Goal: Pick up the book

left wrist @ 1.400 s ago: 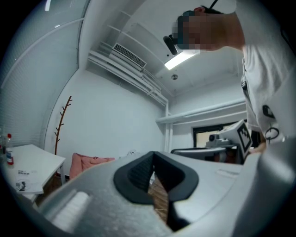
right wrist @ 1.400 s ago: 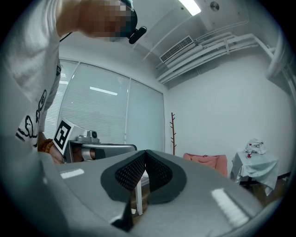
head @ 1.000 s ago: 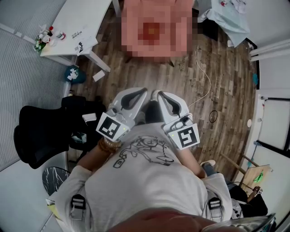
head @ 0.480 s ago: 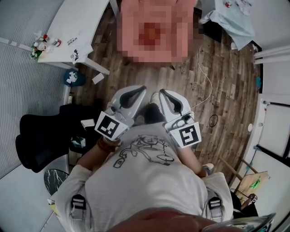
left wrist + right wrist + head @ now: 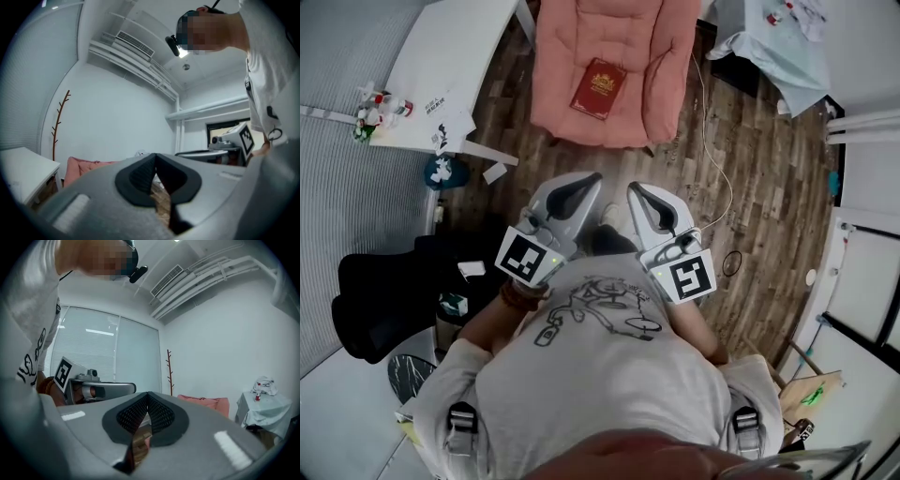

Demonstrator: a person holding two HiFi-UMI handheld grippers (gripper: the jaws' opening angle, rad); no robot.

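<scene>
Quilted pink cushion (image 5: pixel 661 75) under rectangular book (image 5: pixel 599 89)

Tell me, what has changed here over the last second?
The person has walked toward the pink armchair: it and the white table sit lower in the head view, nearer the grippers. The red book lies on the seat, untouched. Nothing was grasped or released. The left gripper and right gripper stay shut, empty, side by side.

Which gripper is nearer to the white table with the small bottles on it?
Left. The left gripper is below and right of the white table in the head view; the right gripper sits farther right, beyond the left one.
</scene>
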